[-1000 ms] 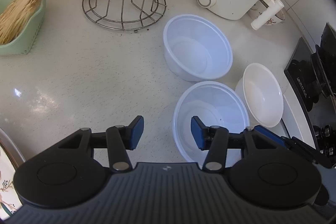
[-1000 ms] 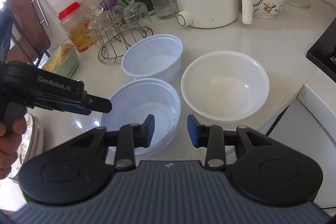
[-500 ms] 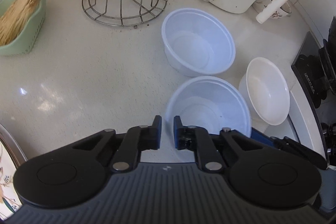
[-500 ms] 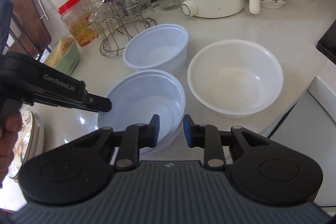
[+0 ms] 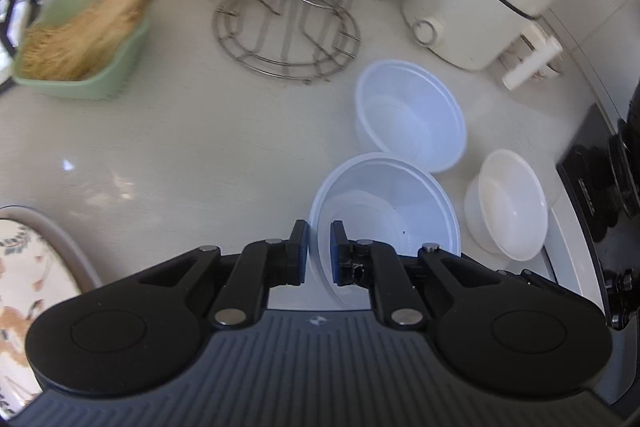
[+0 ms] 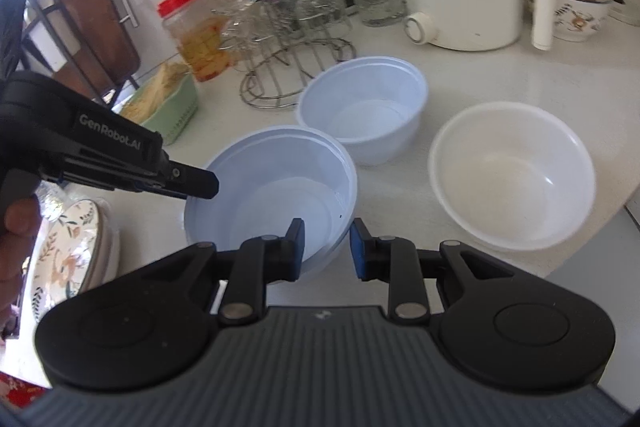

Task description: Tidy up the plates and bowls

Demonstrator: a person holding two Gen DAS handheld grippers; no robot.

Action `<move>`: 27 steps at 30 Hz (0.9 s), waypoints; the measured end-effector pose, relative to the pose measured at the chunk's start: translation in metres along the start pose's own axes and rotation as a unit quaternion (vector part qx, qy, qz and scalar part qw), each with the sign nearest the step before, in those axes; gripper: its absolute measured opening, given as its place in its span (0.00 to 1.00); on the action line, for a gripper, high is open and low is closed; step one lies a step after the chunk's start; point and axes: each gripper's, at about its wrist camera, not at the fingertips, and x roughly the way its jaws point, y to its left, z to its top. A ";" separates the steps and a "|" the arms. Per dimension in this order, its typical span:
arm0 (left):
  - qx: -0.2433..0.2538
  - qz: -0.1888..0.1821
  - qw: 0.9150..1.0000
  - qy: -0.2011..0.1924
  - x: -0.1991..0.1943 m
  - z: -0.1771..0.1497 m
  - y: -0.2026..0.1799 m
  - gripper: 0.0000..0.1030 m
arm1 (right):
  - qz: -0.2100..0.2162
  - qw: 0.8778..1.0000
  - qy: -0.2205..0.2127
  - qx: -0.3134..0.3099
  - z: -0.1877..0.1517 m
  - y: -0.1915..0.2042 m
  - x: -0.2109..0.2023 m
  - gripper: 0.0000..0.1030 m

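Three bowls stand on the white counter. The near bluish-white bowl [image 5: 400,211] [image 6: 272,187] looks like a nested pair. My left gripper [image 5: 319,241] is shut on its left rim, one pad inside and one outside; in the right wrist view the left gripper [image 6: 200,185] reaches in from the left, held by a hand. My right gripper [image 6: 327,249] is shut on the bowl's right rim, with the wall filling the gap between its pads. A second bluish bowl [image 5: 412,119] [image 6: 360,111] sits just behind. A white bowl [image 5: 512,203] [image 6: 512,171] sits to the right.
A wire rack of glasses [image 5: 286,39] [image 6: 296,67] stands behind the bowls, beside a red-lidded jar [image 6: 196,31] and a green basket [image 5: 80,47]. A white cooker [image 5: 472,7] is at the back right. A patterned plate [image 5: 24,267] lies at the left, a black stove [image 5: 600,167] at the right.
My left jaws went from wide open to shut on the near bowl's rim. My right jaws narrowed onto the opposite rim. The near bowl now overlaps the bowl behind it.
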 end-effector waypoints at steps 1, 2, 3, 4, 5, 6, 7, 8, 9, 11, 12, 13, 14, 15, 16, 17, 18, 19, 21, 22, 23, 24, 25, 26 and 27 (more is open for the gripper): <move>-0.004 0.005 1.000 -0.001 -0.002 0.000 0.004 0.13 | 0.005 1.000 0.002 -0.007 0.001 0.005 0.002 0.27; -0.008 0.010 1.000 -0.001 -0.003 -0.001 0.008 0.13 | 0.010 1.000 0.005 -0.015 0.003 0.011 0.005 0.27; -0.014 0.017 1.000 -0.002 -0.004 -0.001 0.015 0.13 | 0.014 1.000 0.007 -0.022 0.004 0.016 0.007 0.27; -0.020 0.022 1.000 -0.002 -0.004 -0.002 0.020 0.13 | 0.019 0.999 0.009 -0.029 0.005 0.022 0.010 0.27; -0.025 0.027 0.999 -0.001 -0.005 -0.004 0.024 0.13 | 0.022 0.999 0.010 -0.035 0.007 0.028 0.012 0.27; -0.027 0.031 0.999 -0.001 -0.005 -0.005 0.029 0.13 | 0.024 0.999 0.012 -0.041 0.008 0.033 0.015 0.27; -0.029 0.036 0.999 -0.001 -0.006 -0.006 0.033 0.13 | 0.024 0.999 0.014 -0.046 0.008 0.039 0.018 0.27; -0.031 0.039 0.999 -0.001 -0.007 -0.007 0.037 0.13 | 0.025 0.998 0.016 -0.049 0.009 0.044 0.020 0.27; -0.035 0.044 0.998 -0.002 -0.007 -0.008 0.042 0.13 | 0.027 0.998 0.016 -0.050 0.010 0.048 0.023 0.27; -0.040 0.052 0.998 -0.004 -0.009 -0.008 0.049 0.13 | 0.029 0.998 0.017 -0.055 0.011 0.056 0.027 0.27; -0.043 0.054 0.998 -0.004 -0.010 -0.009 0.053 0.13 | 0.029 0.998 0.018 -0.056 0.012 0.059 0.030 0.27; -0.047 0.056 0.997 -0.005 -0.011 -0.010 0.056 0.13 | 0.029 0.998 0.018 -0.058 0.013 0.062 0.031 0.27; -0.051 0.057 0.997 -0.004 -0.012 -0.010 0.059 0.13 | 0.028 0.998 0.017 -0.062 0.014 0.065 0.033 0.27; -0.054 0.059 0.997 -0.002 -0.013 -0.010 0.063 0.14 | 0.027 0.997 0.015 -0.067 0.015 0.068 0.033 0.27; -0.056 0.062 0.997 0.000 -0.013 -0.011 0.065 0.14 | 0.028 0.997 0.013 -0.068 0.016 0.071 0.034 0.27; -0.054 0.066 0.996 0.002 -0.014 -0.011 0.066 0.14 | 0.031 0.997 0.012 -0.067 0.017 0.073 0.034 0.27; -0.051 0.071 0.996 0.004 -0.014 -0.012 0.067 0.14 | 0.033 0.997 0.012 -0.066 0.018 0.075 0.036 0.27; -0.049 0.076 0.996 0.006 -0.015 -0.013 0.067 0.14 | 0.035 0.997 0.013 -0.065 0.018 0.076 0.037 0.27; -0.052 0.081 0.995 0.011 -0.014 -0.015 0.070 0.14 | 0.038 0.997 0.015 -0.063 0.020 0.078 0.041 0.27; -0.054 0.082 0.995 0.013 -0.013 -0.015 0.071 0.14 | 0.038 0.997 0.015 -0.063 0.020 0.078 0.042 0.27; -0.056 0.084 0.995 0.014 -0.012 -0.015 0.071 0.14 | 0.040 0.997 0.017 -0.063 0.021 0.079 0.044 0.27; -0.055 0.087 0.995 0.015 -0.010 -0.015 0.072 0.14 | 0.045 0.997 0.019 -0.063 0.022 0.078 0.046 0.28; -0.056 0.090 0.994 0.015 -0.010 -0.014 0.073 0.14 | 0.050 0.996 0.023 -0.065 0.022 0.077 0.048 0.28; -0.060 0.091 0.994 0.014 -0.009 -0.014 0.074 0.14 | 0.056 0.996 0.027 -0.069 0.023 0.075 0.050 0.28; -0.065 0.090 0.994 0.014 -0.008 -0.014 0.076 0.14 | 0.059 0.995 0.032 -0.070 0.024 0.073 0.052 0.28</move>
